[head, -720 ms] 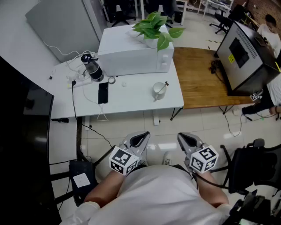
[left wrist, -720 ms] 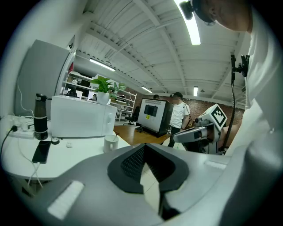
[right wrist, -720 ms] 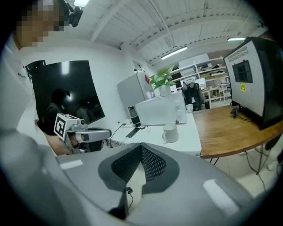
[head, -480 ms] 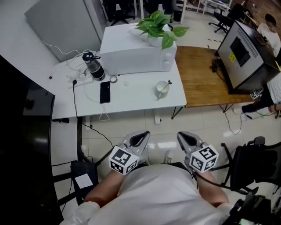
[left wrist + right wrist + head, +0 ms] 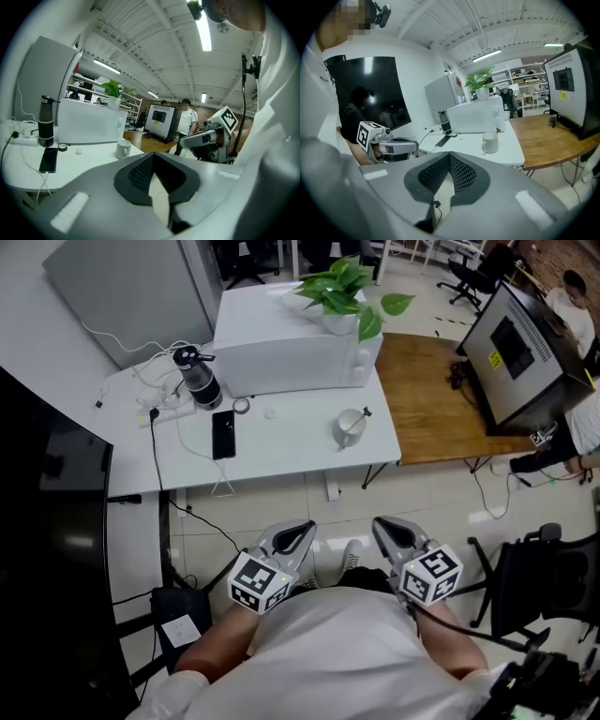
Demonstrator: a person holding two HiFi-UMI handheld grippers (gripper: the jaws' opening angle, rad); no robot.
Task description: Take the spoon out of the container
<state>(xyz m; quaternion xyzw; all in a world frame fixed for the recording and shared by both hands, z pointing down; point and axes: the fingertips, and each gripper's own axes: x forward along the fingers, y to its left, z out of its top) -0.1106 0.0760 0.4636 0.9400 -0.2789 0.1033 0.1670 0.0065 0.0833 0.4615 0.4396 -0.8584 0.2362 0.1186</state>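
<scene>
One mug [image 5: 350, 427], with one spoon [image 5: 361, 416] standing in it, sits near the right end of one white table [image 5: 281, 448]. The table also holds one microwave [image 5: 291, 343], one bottle [image 5: 198, 381] and one phone [image 5: 222, 434]. The left gripper [image 5: 296, 534] and right gripper [image 5: 390, 532] hang over the tiled floor [image 5: 422, 498], well short of the table (both closed, holding nothing).

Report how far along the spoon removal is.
Nothing is done: the spoon stands in the mug on the white table. Nothing is in hand: the left gripper and right gripper are shut, empty, held near the person's body, apart from the table. Left: reach the mug, grip the spoon, lift it out.
</scene>
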